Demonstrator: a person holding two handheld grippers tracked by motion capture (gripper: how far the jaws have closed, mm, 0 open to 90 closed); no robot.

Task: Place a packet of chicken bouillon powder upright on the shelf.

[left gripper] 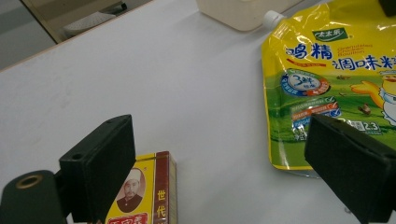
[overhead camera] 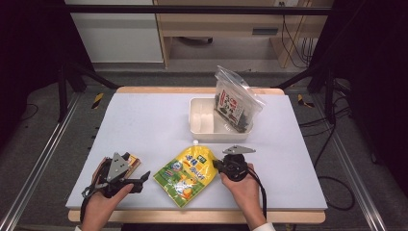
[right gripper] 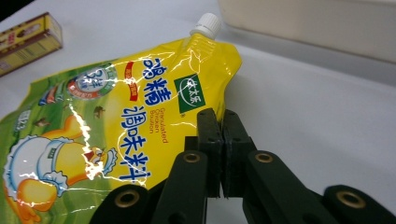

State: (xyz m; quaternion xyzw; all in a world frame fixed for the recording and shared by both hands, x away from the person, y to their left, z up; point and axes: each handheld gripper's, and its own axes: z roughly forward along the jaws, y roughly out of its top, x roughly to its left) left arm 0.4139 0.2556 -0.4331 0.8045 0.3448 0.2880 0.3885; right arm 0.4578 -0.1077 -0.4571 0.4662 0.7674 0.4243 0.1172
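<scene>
Right gripper view: right claw (right gripper: 222, 140) pinches the pouch (right gripper: 116, 116) edge.

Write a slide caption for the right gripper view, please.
Right claw shut on the edge of the yellow pouch near the white tray.

Yellow pouch (right gripper: 116, 121): glossy plastic film, crinkled, strong glare streaks; white cap (right gripper: 206, 24) smooth plastic. Bench (overhead camera: 144, 125): matt pale surface, wood edge. White tray (overhead camera: 199, 126): smooth matt plastic. Zip bag (overhead camera: 236, 103): clear shiny plastic. Small box (left gripper: 149, 196): printed cardboard, slight sheen. Right tongs (right gripper: 222, 135): matt black plastic pads, brass-coloured rivets. Left tongs (left gripper: 233, 172): same matt black.
</scene>
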